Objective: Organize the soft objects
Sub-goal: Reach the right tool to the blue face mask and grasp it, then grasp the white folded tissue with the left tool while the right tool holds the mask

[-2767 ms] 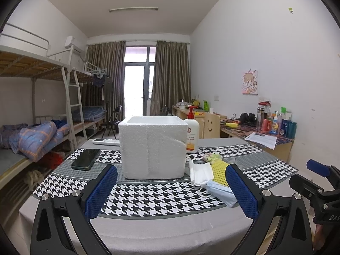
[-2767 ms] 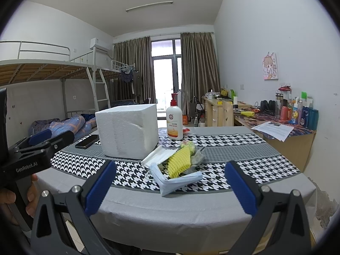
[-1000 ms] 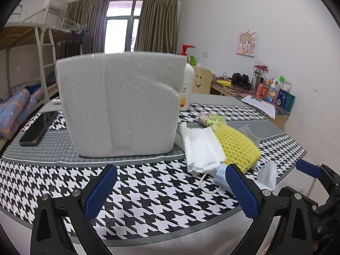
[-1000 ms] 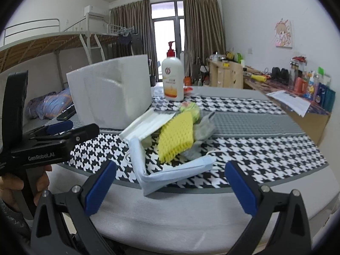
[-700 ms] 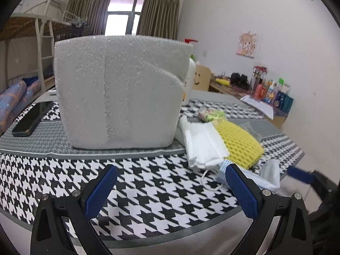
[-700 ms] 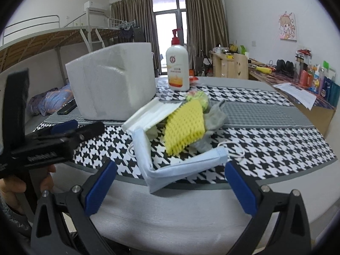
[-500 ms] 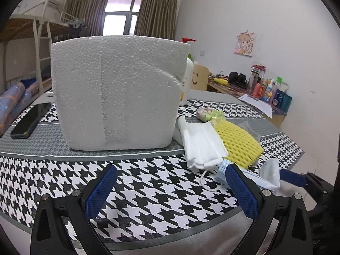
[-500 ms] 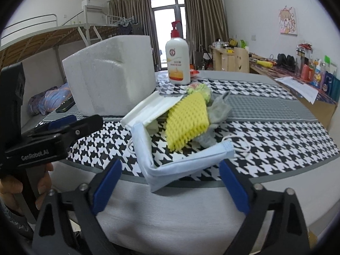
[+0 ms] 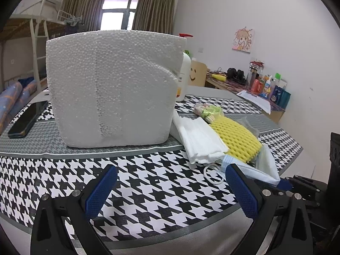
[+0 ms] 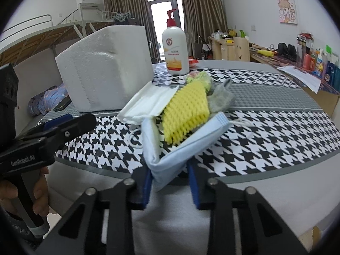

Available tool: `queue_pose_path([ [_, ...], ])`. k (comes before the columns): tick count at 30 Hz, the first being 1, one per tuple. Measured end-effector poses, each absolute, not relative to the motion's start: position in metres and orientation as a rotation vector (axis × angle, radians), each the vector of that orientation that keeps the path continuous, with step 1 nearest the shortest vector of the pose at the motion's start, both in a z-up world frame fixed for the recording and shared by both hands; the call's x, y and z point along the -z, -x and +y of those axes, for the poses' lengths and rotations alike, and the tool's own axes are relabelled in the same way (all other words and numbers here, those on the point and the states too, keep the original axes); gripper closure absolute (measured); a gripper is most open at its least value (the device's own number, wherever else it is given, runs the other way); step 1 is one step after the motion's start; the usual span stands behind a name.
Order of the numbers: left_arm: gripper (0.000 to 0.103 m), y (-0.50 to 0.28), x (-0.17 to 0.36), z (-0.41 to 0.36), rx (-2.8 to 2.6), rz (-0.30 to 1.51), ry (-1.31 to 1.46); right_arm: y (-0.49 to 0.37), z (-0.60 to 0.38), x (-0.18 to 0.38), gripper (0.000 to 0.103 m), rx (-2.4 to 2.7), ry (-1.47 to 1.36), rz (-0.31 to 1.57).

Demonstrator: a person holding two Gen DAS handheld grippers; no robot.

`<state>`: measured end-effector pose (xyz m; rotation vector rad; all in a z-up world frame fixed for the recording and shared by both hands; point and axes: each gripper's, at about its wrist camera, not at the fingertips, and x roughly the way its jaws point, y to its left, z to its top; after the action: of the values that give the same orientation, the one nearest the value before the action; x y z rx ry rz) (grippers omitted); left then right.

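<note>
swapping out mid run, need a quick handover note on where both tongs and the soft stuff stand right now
Right tongs: shut on the near corner of the pale blue face mask, mask still on the table.
Left tongs: open, holding nothing, low over the houndstooth table mat.
Soft pile lies right of the white styrofoam box: white folded mask, yellow foam net sleeve, grey cloth, small green packet.
Done: only the blue mask is gripped; nothing seen put away.
Left: lift it, then sort the rest, probably into the box.

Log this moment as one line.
right gripper: closing on blue face mask corner | left gripper: open, empty | foam box: untouched | phase: grasp
</note>
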<state>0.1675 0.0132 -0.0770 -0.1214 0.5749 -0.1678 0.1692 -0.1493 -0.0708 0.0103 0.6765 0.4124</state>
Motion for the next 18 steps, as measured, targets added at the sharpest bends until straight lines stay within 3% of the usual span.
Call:
queue_pose_path([
  [4, 0.001, -0.169, 0.076, 0.01, 0.157, 0.57, 0.106, -0.161, -0.156, 0.065, 0.085, -0.409, -0.008, 0.649],
  [18, 0.001, -0.198, 0.065, -0.034, 0.193, 0.599, 0.072, -0.144, -0.206, 0.048, 0.086, -0.302, -0.066, 0.567],
])
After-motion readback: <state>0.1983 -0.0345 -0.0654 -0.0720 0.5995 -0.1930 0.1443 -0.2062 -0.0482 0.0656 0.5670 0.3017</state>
